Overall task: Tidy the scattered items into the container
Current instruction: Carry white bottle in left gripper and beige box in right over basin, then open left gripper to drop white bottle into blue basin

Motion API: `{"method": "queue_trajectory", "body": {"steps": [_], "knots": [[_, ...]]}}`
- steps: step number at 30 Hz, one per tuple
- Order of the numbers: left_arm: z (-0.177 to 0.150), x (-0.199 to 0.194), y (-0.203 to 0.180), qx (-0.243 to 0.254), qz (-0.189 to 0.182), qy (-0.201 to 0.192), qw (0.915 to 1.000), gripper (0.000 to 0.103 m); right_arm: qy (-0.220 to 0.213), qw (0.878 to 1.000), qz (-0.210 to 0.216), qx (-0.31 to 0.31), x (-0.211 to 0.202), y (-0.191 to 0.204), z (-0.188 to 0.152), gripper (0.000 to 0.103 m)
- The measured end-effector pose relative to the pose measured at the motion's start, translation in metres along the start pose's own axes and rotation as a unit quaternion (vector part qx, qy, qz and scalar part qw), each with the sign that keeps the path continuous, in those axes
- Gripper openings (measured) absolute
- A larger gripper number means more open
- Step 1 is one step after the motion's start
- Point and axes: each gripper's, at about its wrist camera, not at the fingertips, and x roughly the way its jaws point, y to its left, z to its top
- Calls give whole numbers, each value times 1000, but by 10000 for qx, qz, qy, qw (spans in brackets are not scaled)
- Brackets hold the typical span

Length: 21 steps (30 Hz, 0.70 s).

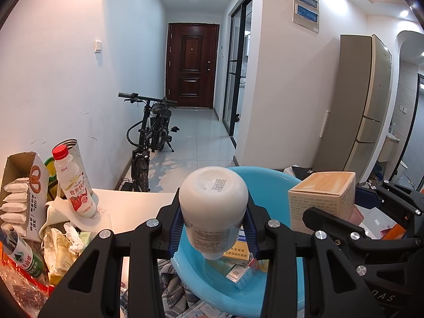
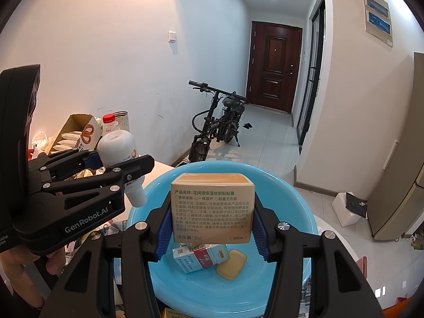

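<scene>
My left gripper (image 1: 213,228) is shut on a white plastic bottle (image 1: 213,206), held cap-down over the left part of the blue basin (image 1: 265,177). The bottle also shows in the right wrist view (image 2: 118,148). My right gripper (image 2: 210,228) is shut on a tan cardboard box (image 2: 213,206) with green print, held above the basin (image 2: 291,201). The same box appears in the left wrist view (image 1: 322,198). Inside the basin lie small medicine boxes (image 2: 200,258) and a yellow soap bar (image 2: 232,263).
On the white table at left stand a red-capped drink bottle (image 1: 74,182), an open carton of white packets (image 1: 20,198), a green-label bottle (image 1: 22,257) and crumpled wrappers (image 1: 62,246). A bicycle (image 1: 148,137) leans by the wall. A fridge (image 1: 355,106) stands at right.
</scene>
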Motion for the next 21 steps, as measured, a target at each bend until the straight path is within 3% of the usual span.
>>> {"method": "queue_trajectory", "body": {"steps": [18,20,21], "knots": [[1,0,0,0,15,6,10000,38,5,10000,-1,-5,0,1,1,54],[1,1,1,-1,69,10,10000,52,9,10000,1,-8,0,1,1,54],[1,2,1,11,144,14,9999,85,10,10000,-1,-9,0,1,1,54]]}}
